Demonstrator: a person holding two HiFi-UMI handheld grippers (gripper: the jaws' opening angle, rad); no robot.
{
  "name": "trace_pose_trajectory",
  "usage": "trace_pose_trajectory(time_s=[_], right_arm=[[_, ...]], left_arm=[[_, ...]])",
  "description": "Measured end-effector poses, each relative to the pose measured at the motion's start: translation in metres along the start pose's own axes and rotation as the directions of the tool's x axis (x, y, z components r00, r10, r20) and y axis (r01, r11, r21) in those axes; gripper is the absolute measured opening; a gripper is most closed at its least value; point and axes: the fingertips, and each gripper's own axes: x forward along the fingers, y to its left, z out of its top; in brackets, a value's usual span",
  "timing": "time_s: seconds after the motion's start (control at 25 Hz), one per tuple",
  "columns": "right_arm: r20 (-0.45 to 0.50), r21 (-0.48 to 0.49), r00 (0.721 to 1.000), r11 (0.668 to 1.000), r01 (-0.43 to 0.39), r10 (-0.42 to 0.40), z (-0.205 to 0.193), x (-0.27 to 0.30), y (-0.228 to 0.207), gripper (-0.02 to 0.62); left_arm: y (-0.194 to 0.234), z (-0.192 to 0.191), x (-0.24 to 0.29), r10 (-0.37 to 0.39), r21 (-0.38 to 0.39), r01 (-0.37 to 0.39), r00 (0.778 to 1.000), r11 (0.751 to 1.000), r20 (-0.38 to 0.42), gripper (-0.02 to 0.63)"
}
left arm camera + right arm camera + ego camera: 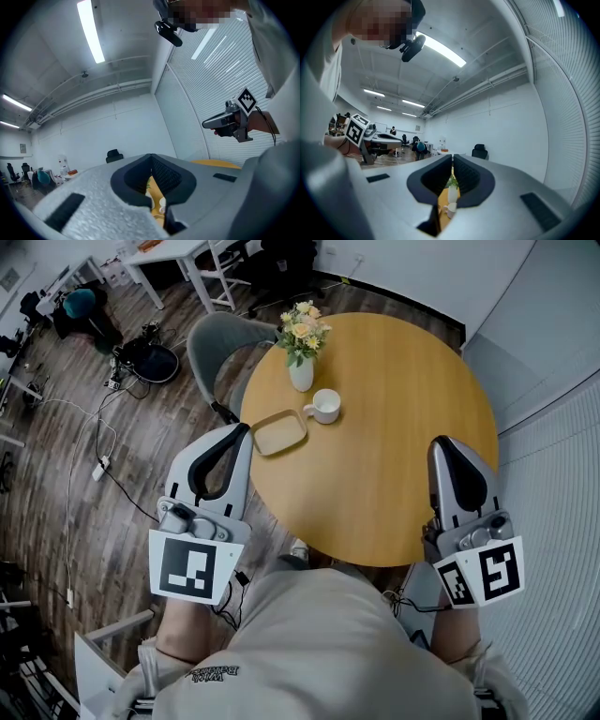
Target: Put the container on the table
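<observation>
The container, a shallow tan rectangular dish, lies on the round wooden table near its left edge. My left gripper is shut and empty, held level with its tips just left of the dish. My right gripper is also shut and empty, over the table's right front part, apart from the dish. In the left gripper view the shut left gripper hides most of the table. Past the right gripper a thin slit shows the vase and cup.
A white vase of flowers and a white cup stand just behind the dish. A grey chair is tucked at the table's far left. Cables and a power strip lie on the wooden floor to the left.
</observation>
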Motion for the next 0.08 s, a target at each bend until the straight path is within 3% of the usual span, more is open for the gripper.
trace_pose_trajectory(time_s=[0.08], right_arm=[[0.000, -0.001, 1.000, 1.000, 0.002, -0.002, 0.0005, -0.0011, 0.0001, 0.035]], left_arm=[[-0.0003, 0.0012, -0.0004, -0.002, 0.004, 0.002, 1.000, 1.000, 0.004, 0.021]])
